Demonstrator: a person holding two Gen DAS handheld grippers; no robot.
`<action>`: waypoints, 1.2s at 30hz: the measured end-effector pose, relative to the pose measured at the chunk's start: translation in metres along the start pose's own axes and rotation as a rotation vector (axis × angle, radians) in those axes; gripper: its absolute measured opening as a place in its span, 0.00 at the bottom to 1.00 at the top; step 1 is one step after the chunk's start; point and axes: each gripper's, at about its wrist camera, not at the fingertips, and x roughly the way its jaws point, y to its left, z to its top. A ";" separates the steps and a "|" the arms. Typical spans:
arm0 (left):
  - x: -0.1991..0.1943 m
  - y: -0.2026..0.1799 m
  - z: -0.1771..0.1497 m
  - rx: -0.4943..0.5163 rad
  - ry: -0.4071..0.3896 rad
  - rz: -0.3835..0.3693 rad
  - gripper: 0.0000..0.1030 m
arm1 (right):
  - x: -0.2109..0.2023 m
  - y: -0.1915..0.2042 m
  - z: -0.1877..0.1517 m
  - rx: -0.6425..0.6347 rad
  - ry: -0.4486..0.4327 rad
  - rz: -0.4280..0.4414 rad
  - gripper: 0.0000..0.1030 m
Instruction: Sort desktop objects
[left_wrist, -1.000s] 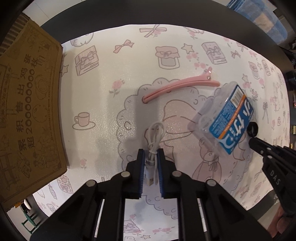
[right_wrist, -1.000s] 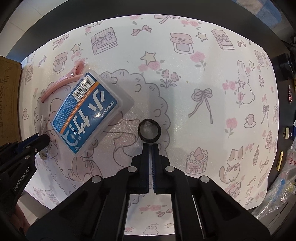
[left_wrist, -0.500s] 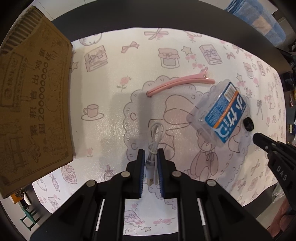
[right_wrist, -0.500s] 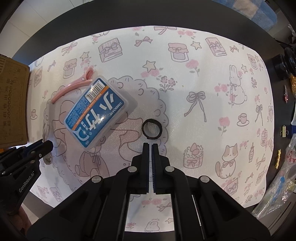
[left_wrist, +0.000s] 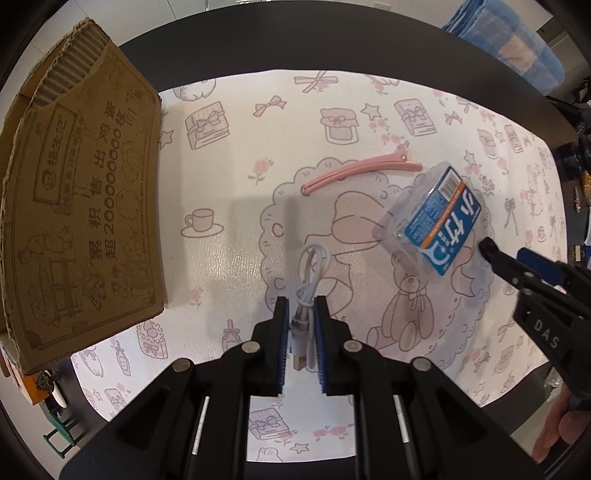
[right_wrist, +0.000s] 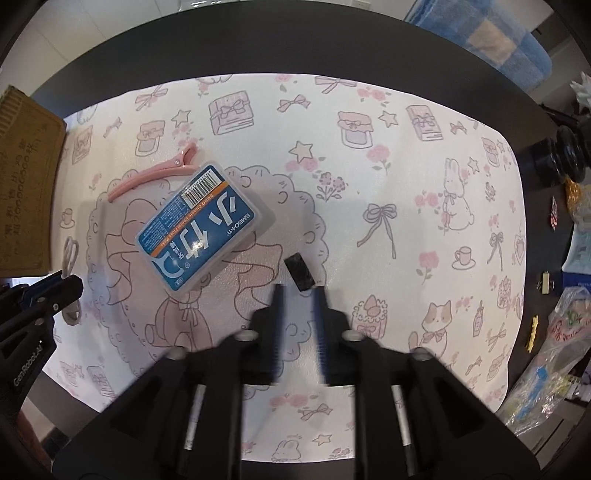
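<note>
Low in the centre of the left wrist view, the left gripper (left_wrist: 300, 325) was clamped on a bundled white USB cable (left_wrist: 308, 291), its blue pads pressing both sides of the bundle. The cable's long axis ran up and down the frame, looped end pointing toward the top and metal plug toward the bottom between the fingers. Beyond it on the cartoon-print mat (left_wrist: 236, 251), a pink hair clip (left_wrist: 360, 171) lay nearly horizontal, tilted up to the right, at upper centre. Just right of it sat a clear dental floss pick box (left_wrist: 432, 225) with a blue label, its long axis diagonal. A cardboard box (left_wrist: 81, 206) filled the left side.

At lower centre of the right wrist view, the right gripper (right_wrist: 298, 295) stood partly open, its fingers motion-blurred. A small black band (right_wrist: 300, 272) sat at the fingertips, edge-on and tilted; whether it touched them could not be told. The floss box (right_wrist: 201, 227) lay at centre left.
</note>
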 end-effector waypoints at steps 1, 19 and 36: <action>0.001 0.000 -0.001 0.001 0.003 0.001 0.13 | 0.004 0.007 -0.001 -0.004 -0.003 -0.004 0.44; 0.007 0.000 -0.006 -0.010 0.023 0.006 0.13 | 0.023 0.021 0.026 0.028 0.033 0.025 0.07; -0.069 -0.016 -0.034 0.011 -0.018 0.003 0.13 | -0.024 0.028 -0.015 0.057 -0.009 0.041 0.01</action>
